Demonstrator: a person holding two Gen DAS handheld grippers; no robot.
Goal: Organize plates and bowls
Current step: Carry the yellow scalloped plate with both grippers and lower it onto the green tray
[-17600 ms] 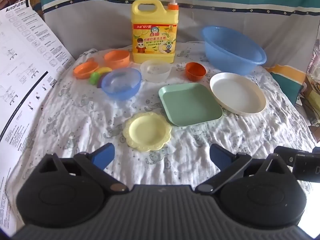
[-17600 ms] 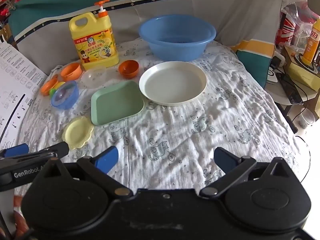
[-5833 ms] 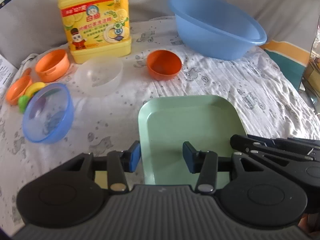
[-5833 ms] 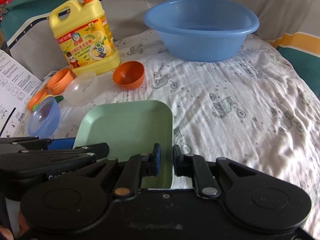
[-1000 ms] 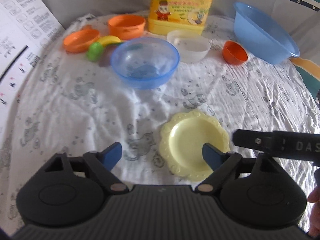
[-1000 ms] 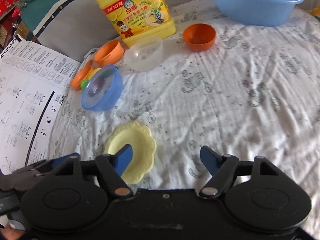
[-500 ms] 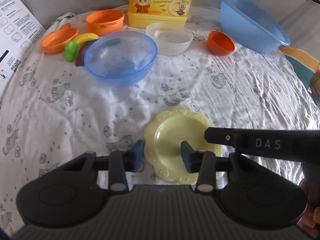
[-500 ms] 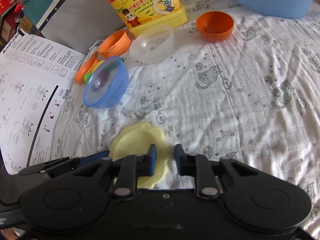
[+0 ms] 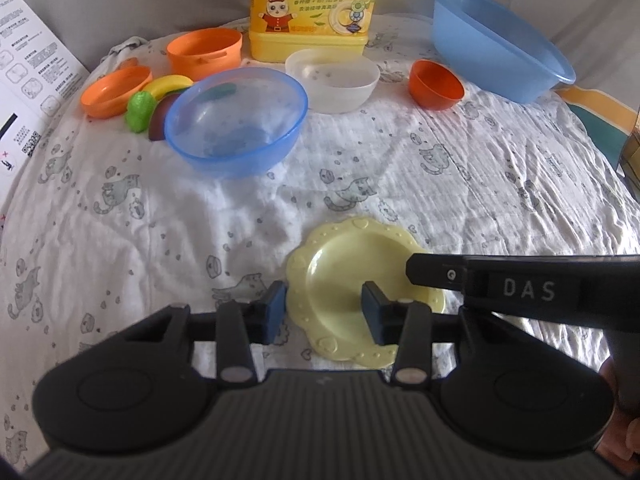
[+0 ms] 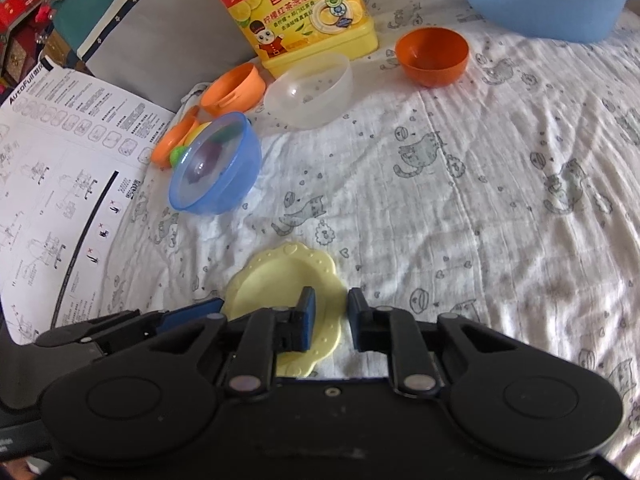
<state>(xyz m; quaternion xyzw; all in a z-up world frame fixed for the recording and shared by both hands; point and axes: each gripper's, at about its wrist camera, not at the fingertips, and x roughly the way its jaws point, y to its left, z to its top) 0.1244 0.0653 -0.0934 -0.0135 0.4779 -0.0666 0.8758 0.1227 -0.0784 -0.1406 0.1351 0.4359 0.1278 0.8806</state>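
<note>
1. The left gripper (image 9: pixel 323 312) has its jaws partly closed, one blue pad at the left rim of the yellow plate (image 9: pixel 352 280) and the other pad over the plate's inner face. The pads do not seem to press the plate yet, so nothing is really held.
2. The right gripper (image 10: pixel 329 312) has its jaws brought close together, with only a narrow gap. The right rim of the yellow plate (image 10: pixel 280 280) passes into this gap. Whether the pads already touch the rim cannot be told from these views.
3. The yellow plate lies flat on the white printed cloth (image 9: pixel 480 184), near the front, between the two grippers.
4. By its look, the plate is thin, light, stiff plastic with a scalloped, embossed edge. It is probably a little slippery and not fragile. The best place to take hold is the raised rim, pinched from the side, because the flat middle gives nothing to grip. The soft cloth under it may let a finger go below the rim.
5. Farther away stand the blue bowl (image 9: pixel 236 124), the clear bowl (image 9: pixel 332 80), the small orange bowl (image 9: pixel 436 84) and the large blue basin (image 9: pixel 496 40).
6. Behind them is the yellow detergent bottle (image 9: pixel 312 8), and toy fruit (image 9: pixel 160 100) lies at the left.
</note>
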